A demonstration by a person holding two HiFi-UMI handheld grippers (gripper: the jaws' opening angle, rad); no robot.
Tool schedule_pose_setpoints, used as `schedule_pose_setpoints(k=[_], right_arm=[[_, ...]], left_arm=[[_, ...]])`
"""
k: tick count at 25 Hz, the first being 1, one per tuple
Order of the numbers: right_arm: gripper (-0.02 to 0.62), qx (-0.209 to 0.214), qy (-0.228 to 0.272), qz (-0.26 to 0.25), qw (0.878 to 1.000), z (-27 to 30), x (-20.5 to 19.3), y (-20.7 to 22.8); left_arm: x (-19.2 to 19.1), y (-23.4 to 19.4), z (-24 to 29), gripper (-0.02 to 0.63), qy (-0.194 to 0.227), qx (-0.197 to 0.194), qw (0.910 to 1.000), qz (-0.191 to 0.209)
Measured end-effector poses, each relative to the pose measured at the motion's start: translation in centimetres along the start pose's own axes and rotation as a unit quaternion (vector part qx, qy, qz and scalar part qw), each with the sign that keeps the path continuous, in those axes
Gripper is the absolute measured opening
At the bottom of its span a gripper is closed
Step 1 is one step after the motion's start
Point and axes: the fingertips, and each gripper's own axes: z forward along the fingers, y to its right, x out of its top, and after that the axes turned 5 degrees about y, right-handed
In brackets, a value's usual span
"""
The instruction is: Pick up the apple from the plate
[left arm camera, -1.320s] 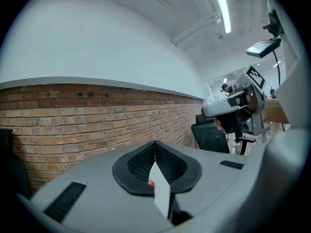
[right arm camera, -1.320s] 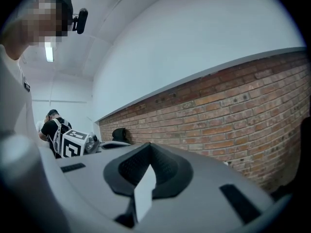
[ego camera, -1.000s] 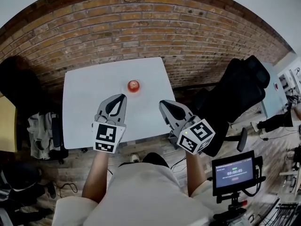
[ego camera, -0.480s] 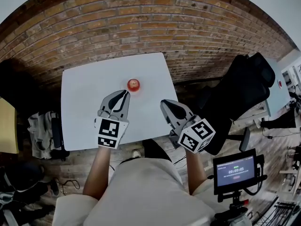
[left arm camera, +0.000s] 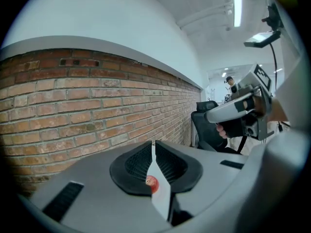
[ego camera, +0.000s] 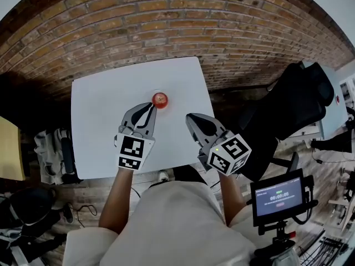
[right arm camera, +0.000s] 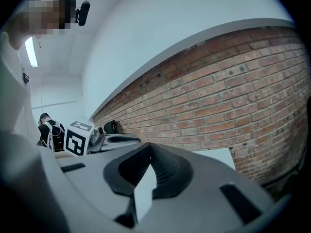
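One red apple (ego camera: 160, 99) is sitting toward the far side of the single white table (ego camera: 97, 110), a little right of its middle; the plate under it is too pale to make out. Two grippers are hovering over the table's near half. The left gripper (ego camera: 151, 107) is pointing at the apple from just near-left of it, jaws pressed together on nothing. The right gripper (ego camera: 188, 117) is hanging near the table's right edge, jaws likewise pressed together and empty. One black chair (ego camera: 288, 110) is standing to the right.
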Motion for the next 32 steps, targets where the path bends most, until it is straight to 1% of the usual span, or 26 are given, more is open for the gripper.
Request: schedule_pose_setpoints(k=[8,14,16,18,20,21,23,32], right_arm=[[0.003,-0.005,-0.020,0.005,1.000,1.2,-1.2,0.0],[0.003,-0.007,-0.041,0.016,0.999,1.3,-2.6,-1.0],[0.003,-0.013,-0.050,0.022,0.998,1.8,-3.3,0.0],[0.003,-0.021,-0.059,0.032,0.997,3.0,-4.1,2.8],[0.003,-0.026,-0.068,0.041,0.997,4.2,-4.8,5.4],[0.003,-0.027,-0.071,0.044,0.996,4.6,-5.0,6.1],[0.003,-0.028,-0.075,0.047,0.996,4.8,-5.2,6.3],[0.003,-0.035,-0.086,0.063,0.994,5.0,-5.6,6.2]], left_arm=[[-1.7,-0.9,0.3,0.011,-0.020,0.004,0.9998,-0.001],[-3.3,-0.8,-0.6,0.011,-0.048,-0.004,0.9988,-0.010],[-4.1,-1.1,0.2,0.011,-0.058,-0.006,0.9982,-0.015],[-5.6,-1.4,3.1,0.042,-0.073,-0.015,0.9969,-0.023],[-7.0,-1.7,5.9,0.049,-0.087,-0.026,0.9954,-0.029],[-7.4,-1.8,6.6,0.049,-0.091,-0.029,0.9949,-0.030],[-7.7,-1.9,6.9,0.049,-0.096,-0.032,0.9943,-0.033],[-9.1,-1.9,6.9,0.095,-0.120,-0.037,0.9913,-0.039]])
